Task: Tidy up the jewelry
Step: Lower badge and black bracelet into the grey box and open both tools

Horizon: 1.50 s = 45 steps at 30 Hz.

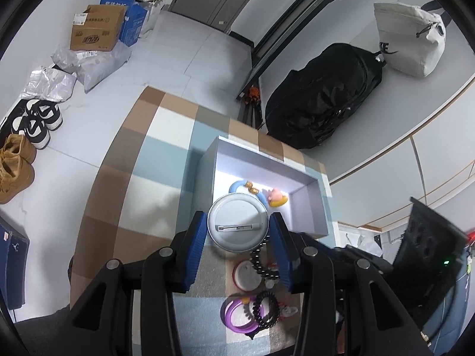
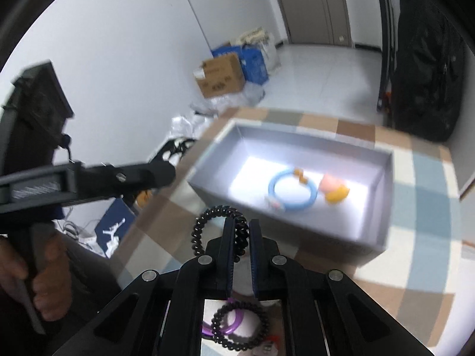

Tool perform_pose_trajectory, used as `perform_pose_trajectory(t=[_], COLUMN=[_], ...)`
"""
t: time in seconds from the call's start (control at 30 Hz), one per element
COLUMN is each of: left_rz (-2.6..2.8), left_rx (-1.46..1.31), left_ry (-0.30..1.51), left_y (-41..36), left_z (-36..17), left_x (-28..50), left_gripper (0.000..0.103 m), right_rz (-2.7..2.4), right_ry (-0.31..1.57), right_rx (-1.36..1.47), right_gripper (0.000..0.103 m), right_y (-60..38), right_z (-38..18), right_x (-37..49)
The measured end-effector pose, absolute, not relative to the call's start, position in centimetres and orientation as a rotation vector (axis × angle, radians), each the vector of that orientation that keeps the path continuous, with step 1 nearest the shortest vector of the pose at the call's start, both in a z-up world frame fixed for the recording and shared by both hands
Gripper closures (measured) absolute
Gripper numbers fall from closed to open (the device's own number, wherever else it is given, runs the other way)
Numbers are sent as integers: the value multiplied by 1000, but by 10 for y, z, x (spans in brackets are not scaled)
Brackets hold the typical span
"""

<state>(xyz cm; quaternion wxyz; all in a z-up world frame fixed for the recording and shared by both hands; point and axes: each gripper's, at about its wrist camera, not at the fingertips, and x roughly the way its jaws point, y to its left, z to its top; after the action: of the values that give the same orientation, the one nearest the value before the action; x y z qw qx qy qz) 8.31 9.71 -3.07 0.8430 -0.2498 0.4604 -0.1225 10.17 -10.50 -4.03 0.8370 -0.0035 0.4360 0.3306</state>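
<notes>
1. My left gripper (image 1: 239, 228) is clamped on the round pin badge (image 1: 237, 225); its blue fingers (image 1: 197, 246) press the rim from both sides, and the back of the badge with the metal pin faces my camera. I hold it just above the near wall of the grey box (image 1: 308, 207), a little outside the box.

2. My right gripper (image 2: 240, 234) has its fingers nearly together on a black spiral hair tie (image 2: 221, 216). The loop stands out to the left of the fingers, near the front wall of the grey box (image 2: 297, 231) and not yet over it.

3. Inside the box I see already a blue ring (image 2: 292, 192) and, just beside it, a pink and yellow charm (image 2: 334, 190). I think both my pieces should go in the free part of the floor, beside the ring and not on top of it.

4. To do this well, I would bring the badge fully past the near wall, lower it close to the floor, and only then let the fingers part, so it does not roll or flip.

5. The hair tie is springy and may catch on a finger, so I would part the fingers widely over the box.

6. On the checked cloth (image 1: 142, 160), nearer to me than the box, a purple ring (image 1: 237, 316), another black spiral tie (image 1: 265, 310) and a small round piece with a red rim (image 1: 248, 276) still wait.
</notes>
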Motion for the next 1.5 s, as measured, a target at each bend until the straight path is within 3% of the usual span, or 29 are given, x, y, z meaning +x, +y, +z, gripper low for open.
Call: perform_pose_trajectory(t=[0.43,1.13,1.17,1.23,1.27,1.33,1.37,1.43,1.5], left_rz=[-291,-303,-309,-305,-297,-297,-288,-273,-250], left_rx=[-519,-451,-451,-458,-464,-477,-480,-471,-451], left_ry=[979,1048,1048,1051,1045,1024,1012,1006,999], left_y=[75,39,38,37,38,40,42,43,45], left_z=[-29,-45,-45,-46,-46,-45,-44,-42,-41], left_x=[123,154,154,155,155,153,152,151,149], left_gripper=[66,65,64,44,40,37,37,37,37], right_rz=[672,564,565,564,559,561,557,542,545], right_ry=[850,925,927,918,910,898,895,885,872], right_rx=[156,262,271,274,274,275,271,274,297], right_gripper=[95,94,94,92,91,90,86,65,36], right_y=[-138,-165,-165,-167,-167,-169,-170,-174,-179], right_z=[-14,-41,-41,-39,-38,-35,-34,-32,-31], right_x=[138,185,185,183,182,180,180,178,177])
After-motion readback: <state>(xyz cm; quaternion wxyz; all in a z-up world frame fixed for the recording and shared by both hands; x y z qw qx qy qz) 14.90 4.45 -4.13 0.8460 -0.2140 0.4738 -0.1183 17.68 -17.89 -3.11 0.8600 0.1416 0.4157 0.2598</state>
